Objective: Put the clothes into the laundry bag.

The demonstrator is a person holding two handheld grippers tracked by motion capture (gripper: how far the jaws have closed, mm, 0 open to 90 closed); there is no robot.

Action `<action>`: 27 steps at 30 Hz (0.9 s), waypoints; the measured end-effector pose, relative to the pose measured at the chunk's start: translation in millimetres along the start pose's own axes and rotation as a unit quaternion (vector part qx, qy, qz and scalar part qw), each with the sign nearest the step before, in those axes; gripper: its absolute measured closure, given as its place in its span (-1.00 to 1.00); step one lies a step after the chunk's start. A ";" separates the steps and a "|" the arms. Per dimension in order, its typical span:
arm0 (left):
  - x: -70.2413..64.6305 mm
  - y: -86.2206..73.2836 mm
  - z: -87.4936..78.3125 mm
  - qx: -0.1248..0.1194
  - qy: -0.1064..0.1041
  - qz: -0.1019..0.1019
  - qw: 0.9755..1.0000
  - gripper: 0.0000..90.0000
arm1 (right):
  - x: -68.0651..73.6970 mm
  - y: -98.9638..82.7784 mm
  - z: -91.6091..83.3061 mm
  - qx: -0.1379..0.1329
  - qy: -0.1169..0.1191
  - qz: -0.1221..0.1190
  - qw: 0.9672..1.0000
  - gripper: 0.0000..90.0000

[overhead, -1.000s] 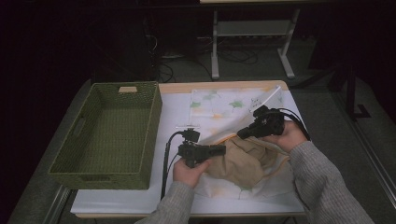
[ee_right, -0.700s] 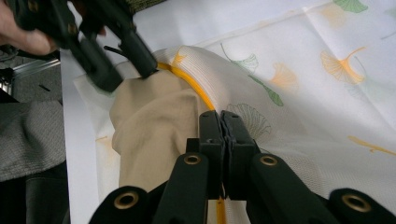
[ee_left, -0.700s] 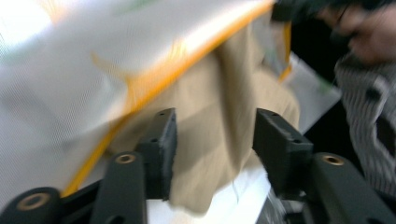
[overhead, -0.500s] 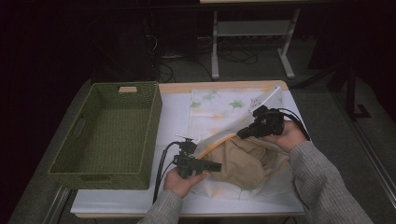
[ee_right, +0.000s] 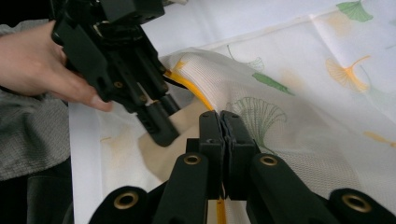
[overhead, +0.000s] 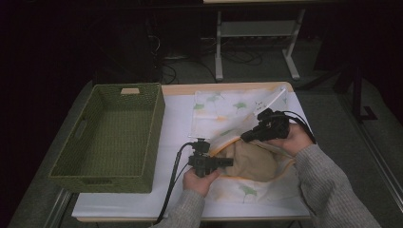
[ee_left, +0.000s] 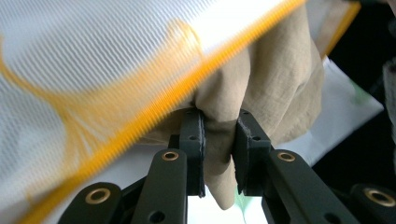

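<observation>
1. Two grippers are on the job: stuffing the tan cloth (overhead: pixel 252 161) into the mesh bag (overhead: pixel 223 111) mid-table, basket (overhead: pixel 109 137) at 9 o'clock of it.
2. My right gripper (overhead: pixel 248 136) is clamped on the bag's orange rim (ee_right: pixel 189 86), jaws fully together on the edge and holding the mouth up at 1 o'clock of the cloth.
3. My left gripper (overhead: pixel 229 162) has just been closing, with a fold of cloth between the jaws. In the left gripper view the pads (ee_left: pixel 194 140) now pinch that fold (ee_left: pixel 219 140), right under the rim.
4. The cloth is mostly inside, I judge; a lobe bulges out at the mouth toward 6 o'clock.
5. Step in hand: grip taken, push not yet made.
6. The next move calls for driving the fold toward 3 o'clock, deeper in under the rim, while the right keeps the mouth lifted.
7. Risk: the rim snags on my left jaws, so I would keep them low.
</observation>
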State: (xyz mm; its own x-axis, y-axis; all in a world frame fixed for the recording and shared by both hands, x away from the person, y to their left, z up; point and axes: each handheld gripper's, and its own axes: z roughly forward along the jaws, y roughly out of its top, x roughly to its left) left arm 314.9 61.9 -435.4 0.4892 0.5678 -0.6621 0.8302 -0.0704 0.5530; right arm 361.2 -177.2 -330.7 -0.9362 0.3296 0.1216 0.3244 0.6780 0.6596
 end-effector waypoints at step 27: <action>14.0 -11.3 -68.7 -0.018 0.021 0.009 1.000 0.53 | -7.9 -5.4 -2.5 0.004 -0.007 0.023 1.000 0.93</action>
State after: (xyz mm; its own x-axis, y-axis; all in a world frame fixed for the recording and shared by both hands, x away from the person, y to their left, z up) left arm 294.0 127.0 -416.1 0.4924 0.6000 -0.6305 0.8106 -0.0524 0.5832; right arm 366.5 -185.1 -333.4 -0.9181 0.3702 0.1414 0.3687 0.6673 0.6471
